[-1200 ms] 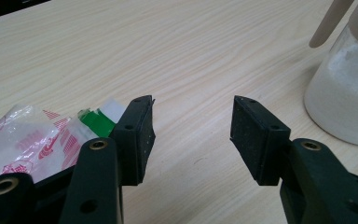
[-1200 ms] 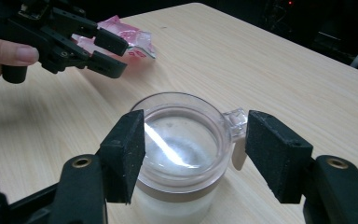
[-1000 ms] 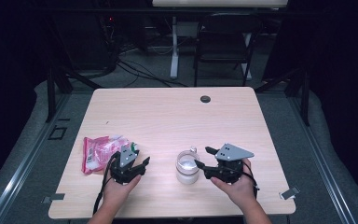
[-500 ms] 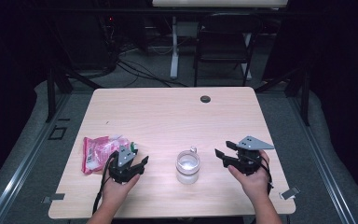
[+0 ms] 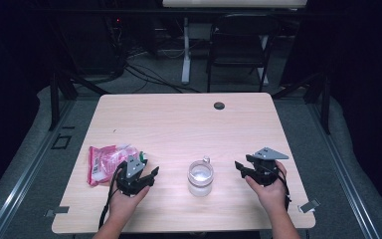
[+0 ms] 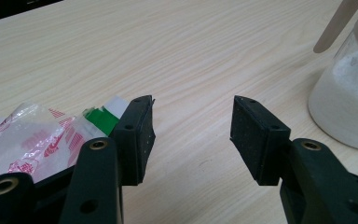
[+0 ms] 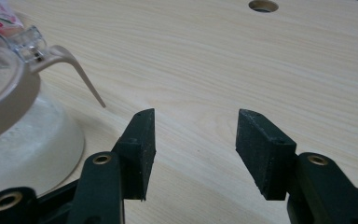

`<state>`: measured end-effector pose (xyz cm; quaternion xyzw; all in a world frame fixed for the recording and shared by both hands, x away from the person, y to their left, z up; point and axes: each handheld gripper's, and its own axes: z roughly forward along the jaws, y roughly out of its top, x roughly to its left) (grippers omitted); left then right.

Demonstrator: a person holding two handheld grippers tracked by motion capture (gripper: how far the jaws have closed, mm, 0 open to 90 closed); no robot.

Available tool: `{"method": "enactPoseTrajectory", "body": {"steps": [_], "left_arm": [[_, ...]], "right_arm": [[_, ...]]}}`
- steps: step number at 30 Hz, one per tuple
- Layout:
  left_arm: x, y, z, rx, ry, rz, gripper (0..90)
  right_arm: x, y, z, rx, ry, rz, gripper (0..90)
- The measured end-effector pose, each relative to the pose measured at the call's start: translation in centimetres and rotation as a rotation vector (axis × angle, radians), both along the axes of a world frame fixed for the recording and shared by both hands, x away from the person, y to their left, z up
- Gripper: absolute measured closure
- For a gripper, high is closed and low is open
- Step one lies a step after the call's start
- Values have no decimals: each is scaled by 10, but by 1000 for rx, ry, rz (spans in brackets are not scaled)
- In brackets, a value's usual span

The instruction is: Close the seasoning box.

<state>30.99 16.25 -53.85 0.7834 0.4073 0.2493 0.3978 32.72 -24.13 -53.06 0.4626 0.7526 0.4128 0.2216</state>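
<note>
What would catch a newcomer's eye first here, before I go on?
Probably the clear jar of white powder with its beige clasp lid, near the table's front edge between the two grippers. Next, the pink and white plastic packet at the left, just beyond the left gripper. The right gripper stands apart from the jar, jaws open on nothing.

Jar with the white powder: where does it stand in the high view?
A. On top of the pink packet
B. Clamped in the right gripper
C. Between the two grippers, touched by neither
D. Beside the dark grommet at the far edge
C: the jar stands on the table with the left gripper and right gripper either side, both open and apart from it.
</note>
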Motion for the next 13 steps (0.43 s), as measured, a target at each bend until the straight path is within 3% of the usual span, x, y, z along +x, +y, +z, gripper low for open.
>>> {"method": "enactPoseTrajectory", "body": {"steps": [8, 13], "left_arm": [[1, -1, -2, 6, 8, -1, 490], [2, -1, -3, 4, 11, -1, 490]], "right_arm": [[7, -6, -11, 58, 74, -17, 467], [7, -7, -13, 58, 76, -25, 452]]}}
